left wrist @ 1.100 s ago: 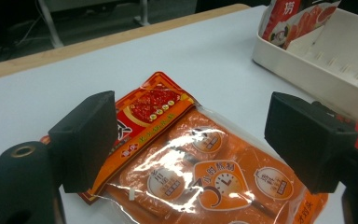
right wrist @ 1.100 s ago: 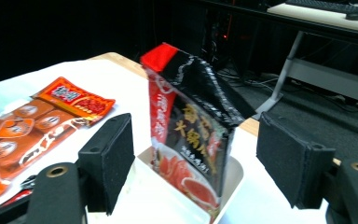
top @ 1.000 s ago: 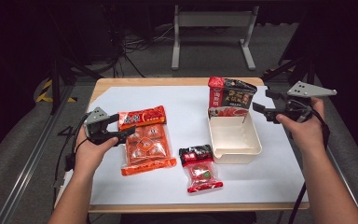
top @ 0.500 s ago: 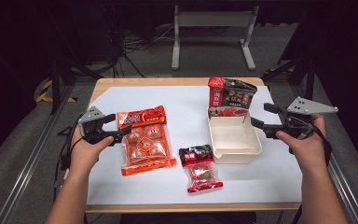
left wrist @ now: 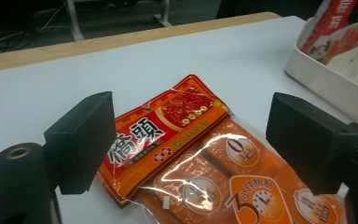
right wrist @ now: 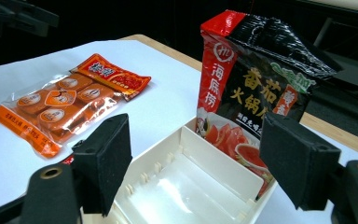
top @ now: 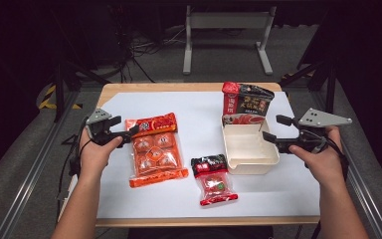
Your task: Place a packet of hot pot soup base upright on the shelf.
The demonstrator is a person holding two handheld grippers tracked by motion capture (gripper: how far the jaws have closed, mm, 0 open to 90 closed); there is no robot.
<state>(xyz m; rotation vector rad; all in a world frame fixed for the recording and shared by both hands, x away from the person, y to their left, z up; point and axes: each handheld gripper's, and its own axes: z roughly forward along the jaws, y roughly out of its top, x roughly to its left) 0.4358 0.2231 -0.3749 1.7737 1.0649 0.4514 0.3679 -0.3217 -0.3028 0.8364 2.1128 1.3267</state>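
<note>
Packing looks barely begun: you are holding both hand-held grippers with jaws spread wide and gripping nothing. The left hand-held gripper is sitting at the left of the high view, its tips touching or nearly touching the upper left edge of the orange packet, which is lying flat on the white table left of centre. The right hand-held gripper is hovering at the right rim of the cream tray, right of centre. One black-and-red pouch is already standing at the tray's far end, leaning on its back wall; the rest of the tray is bare. The small red packet is lying in the lower middle of the frame, just beside the tray's near left corner. I judge that one item is in and two are left to load.

In the left gripper view the orange packet is showing large Chinese characters on a red header, plus a "3" by a clock symbol. In the right gripper view the pouch is carrying Chinese writing in white and orange that I cannot make out with confidence.
</note>
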